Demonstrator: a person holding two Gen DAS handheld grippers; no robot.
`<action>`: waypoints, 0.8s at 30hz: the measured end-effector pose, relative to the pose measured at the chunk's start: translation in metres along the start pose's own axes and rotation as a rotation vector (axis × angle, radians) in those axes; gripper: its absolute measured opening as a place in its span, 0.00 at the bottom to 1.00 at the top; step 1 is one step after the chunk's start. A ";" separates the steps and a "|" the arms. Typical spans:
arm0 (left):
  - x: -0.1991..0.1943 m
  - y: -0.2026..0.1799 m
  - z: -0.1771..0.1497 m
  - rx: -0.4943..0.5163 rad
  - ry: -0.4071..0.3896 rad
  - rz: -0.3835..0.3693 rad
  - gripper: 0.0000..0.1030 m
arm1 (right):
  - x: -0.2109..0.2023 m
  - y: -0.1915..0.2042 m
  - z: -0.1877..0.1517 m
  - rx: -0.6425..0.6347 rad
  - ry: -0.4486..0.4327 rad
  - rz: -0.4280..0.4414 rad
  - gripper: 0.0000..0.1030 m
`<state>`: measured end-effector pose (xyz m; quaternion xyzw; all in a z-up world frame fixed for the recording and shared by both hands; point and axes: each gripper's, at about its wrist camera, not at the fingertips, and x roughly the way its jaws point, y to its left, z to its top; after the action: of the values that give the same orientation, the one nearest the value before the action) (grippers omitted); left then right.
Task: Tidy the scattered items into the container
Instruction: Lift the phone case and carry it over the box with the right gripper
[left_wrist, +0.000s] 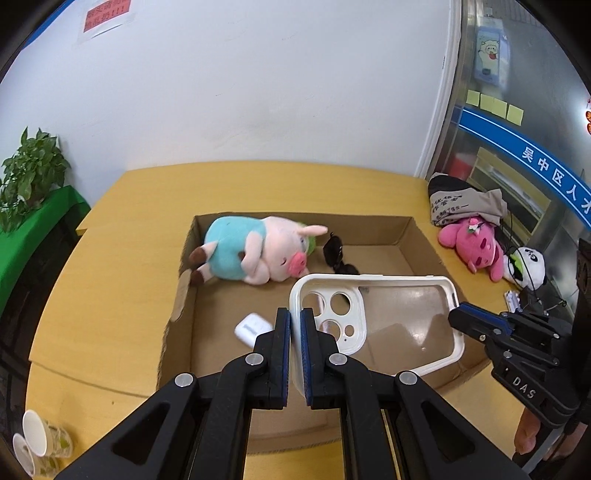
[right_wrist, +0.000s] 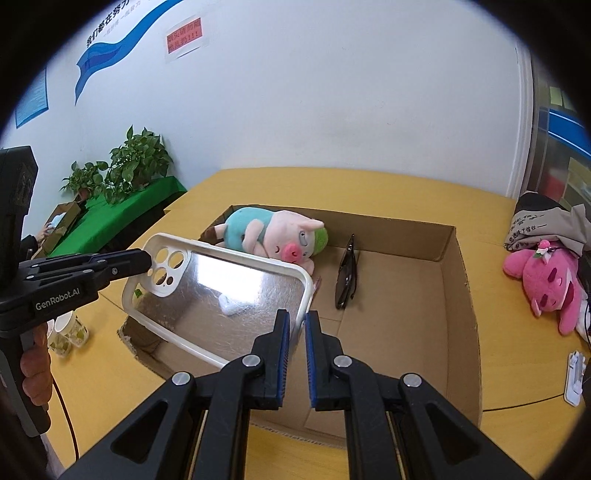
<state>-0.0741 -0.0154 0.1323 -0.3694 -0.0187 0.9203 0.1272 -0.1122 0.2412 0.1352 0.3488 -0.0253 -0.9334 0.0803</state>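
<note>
Left wrist view: the left hand-held gripper and right hand-held gripper each pinch an end of the phone case. Its long axis spans between them, above the cardboard box.

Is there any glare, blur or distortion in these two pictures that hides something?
Right wrist view: bright glare on the clear phone case washes out what lies under it. Left wrist view: the case is mostly glare-free; the box shows through. Both views: fisheye bending curves the table edges, with dark corners.
</note>
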 end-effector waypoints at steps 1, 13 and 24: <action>0.003 -0.002 0.002 -0.001 0.005 -0.002 0.05 | 0.002 -0.003 0.001 -0.001 0.003 -0.004 0.08; 0.065 -0.041 0.012 0.028 0.094 -0.056 0.05 | 0.027 -0.055 -0.002 0.064 0.070 -0.091 0.07; 0.118 -0.057 -0.010 -0.008 0.229 -0.046 0.05 | 0.065 -0.091 -0.022 0.085 0.159 -0.114 0.06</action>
<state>-0.1369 0.0680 0.0526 -0.4719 -0.0160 0.8690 0.1483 -0.1582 0.3204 0.0676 0.4259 -0.0385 -0.9039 0.0139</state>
